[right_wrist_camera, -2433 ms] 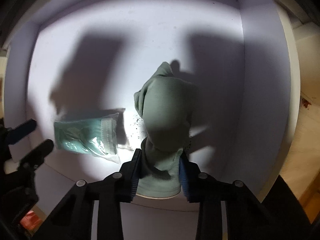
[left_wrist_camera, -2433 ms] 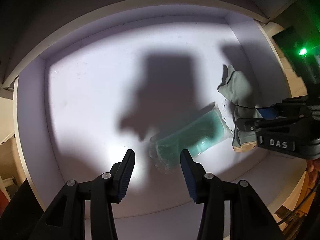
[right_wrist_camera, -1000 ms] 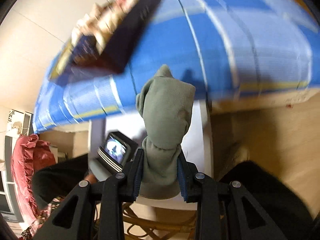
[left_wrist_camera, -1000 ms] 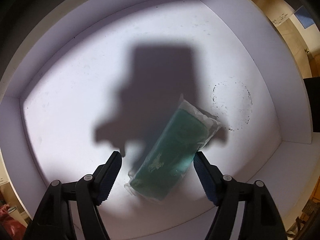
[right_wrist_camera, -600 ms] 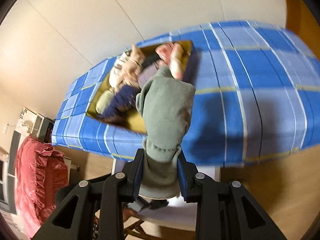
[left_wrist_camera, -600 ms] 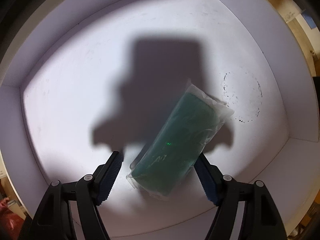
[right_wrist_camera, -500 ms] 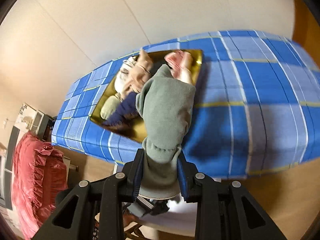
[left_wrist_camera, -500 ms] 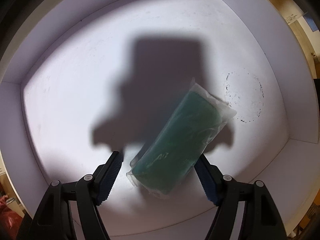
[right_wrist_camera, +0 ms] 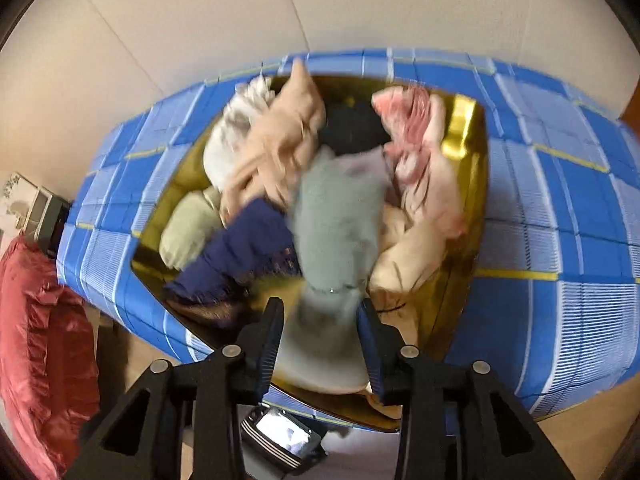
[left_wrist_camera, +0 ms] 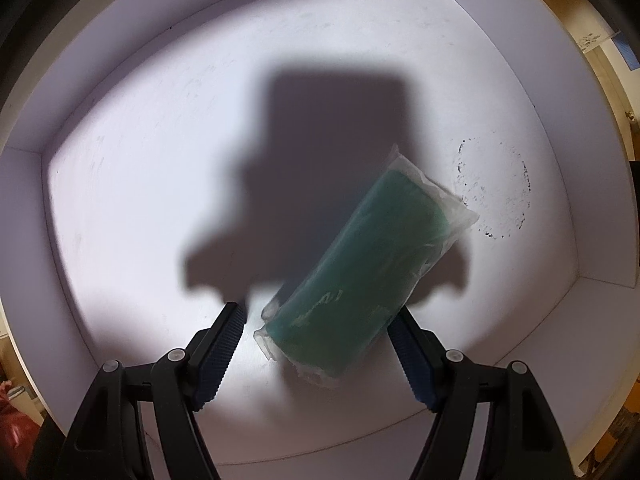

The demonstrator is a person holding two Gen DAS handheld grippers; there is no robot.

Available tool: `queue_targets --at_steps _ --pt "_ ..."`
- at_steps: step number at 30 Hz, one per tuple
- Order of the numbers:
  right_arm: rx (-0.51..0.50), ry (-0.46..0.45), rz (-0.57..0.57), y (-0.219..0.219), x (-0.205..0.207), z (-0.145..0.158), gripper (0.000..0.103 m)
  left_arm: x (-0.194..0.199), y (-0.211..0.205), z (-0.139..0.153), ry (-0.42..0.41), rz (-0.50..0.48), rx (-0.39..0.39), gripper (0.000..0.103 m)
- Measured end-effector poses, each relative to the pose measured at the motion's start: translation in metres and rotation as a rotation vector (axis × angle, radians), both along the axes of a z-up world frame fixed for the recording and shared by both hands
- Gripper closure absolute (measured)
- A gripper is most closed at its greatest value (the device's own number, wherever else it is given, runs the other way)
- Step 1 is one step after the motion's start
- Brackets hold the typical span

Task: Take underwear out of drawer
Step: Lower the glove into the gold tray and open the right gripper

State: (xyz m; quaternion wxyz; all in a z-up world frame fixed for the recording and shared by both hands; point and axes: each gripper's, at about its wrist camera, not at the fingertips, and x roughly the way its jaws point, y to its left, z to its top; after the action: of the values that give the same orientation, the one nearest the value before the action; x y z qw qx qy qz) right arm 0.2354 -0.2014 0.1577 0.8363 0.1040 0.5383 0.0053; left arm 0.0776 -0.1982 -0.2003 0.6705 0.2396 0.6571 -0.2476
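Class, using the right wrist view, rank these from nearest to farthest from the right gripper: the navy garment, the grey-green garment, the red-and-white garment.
1. Grey-green garment: between the opening jaws of the right gripper.
2. Navy garment: left, mid-tray.
3. Red-and-white garment: upper right, far end.

Right tool opening, grey-green underwear between fingers, above gold tray

Plain cream wall behind a bed spread with a blue checked cover with yellow lines. Red ruffled satin cushion low at left. Wooden floor below the bed.
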Motion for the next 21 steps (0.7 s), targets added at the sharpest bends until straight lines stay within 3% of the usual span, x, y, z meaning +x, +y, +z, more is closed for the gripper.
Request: queue_targets --at_steps 3,9,14,21 --pt "0.026 -0.067 -0.014 -0.01 -0.013 0.007 0.062 -0.001 -0.001 0.0 -0.005 -0.001 0.004 0.028" --pt "-0.031 -0.126 0.01 -0.009 -0.016 0.022 0.066 -0.003 -0.007 0.002 -0.006 -0.013 0.005 0.028" --pt "-0.068 -0.055 0.025 0.001 0.004 -0.001 0.081 -0.013 -0.015 -0.008 -0.001 -0.023 0.012 0.027" --pt "0.021 -0.007 0.057 0.009 0.012 -0.032 0.083 -0.017 -0.02 -0.012 0.004 -0.024 0.018 0.022"
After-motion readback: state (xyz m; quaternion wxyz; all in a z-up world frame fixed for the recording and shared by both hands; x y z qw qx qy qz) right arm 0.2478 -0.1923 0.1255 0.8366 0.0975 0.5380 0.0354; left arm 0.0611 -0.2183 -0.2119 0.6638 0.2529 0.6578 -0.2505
